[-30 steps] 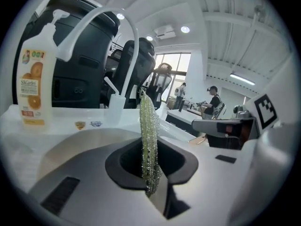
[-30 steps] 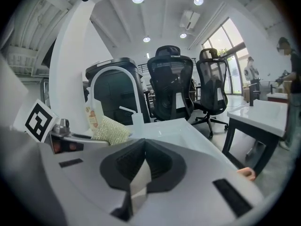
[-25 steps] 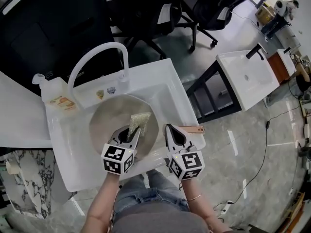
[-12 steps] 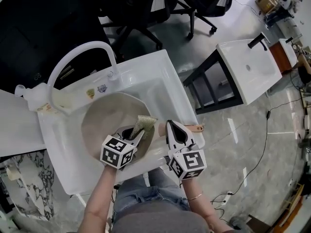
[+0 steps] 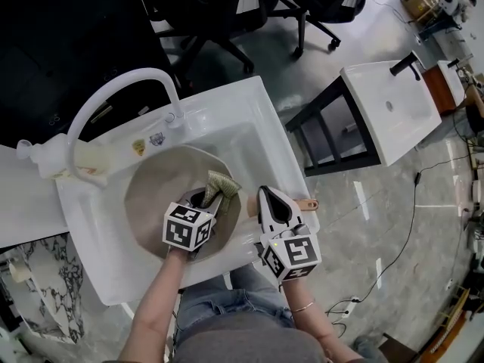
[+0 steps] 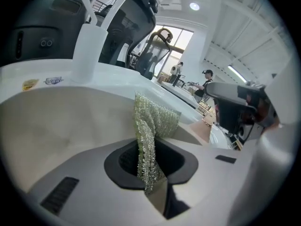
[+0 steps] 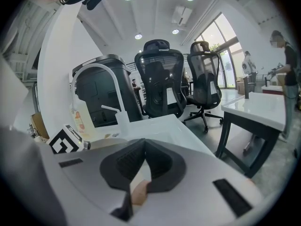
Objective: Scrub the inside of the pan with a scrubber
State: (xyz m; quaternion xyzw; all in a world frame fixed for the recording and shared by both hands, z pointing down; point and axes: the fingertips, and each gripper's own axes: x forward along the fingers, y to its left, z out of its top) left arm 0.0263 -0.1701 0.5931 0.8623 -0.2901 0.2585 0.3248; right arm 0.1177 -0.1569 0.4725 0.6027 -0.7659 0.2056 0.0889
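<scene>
Left tool holds a scrubber inside the pan while the right tool grips the handle.

At centre frame, the left tool (image 5: 206,200) has its jaws clamped shut on a green mesh scrubber (image 5: 220,184), which sticks out over the right inner side of the tan pan (image 5: 151,195). Just to its right, the right tool (image 5: 266,196) is closed on the copper-coloured pan handle (image 5: 306,202). The pan sits in a white sink (image 5: 249,119). Pressing the scrubber flat and sweeping circles should clean best.

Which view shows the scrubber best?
Left gripper view: the scrubber sits centre frame, mesh weave clear, pinched between shut jaws over the pan. Head view shows it small and partly hidden. Right gripper view doesn't show it.
</scene>
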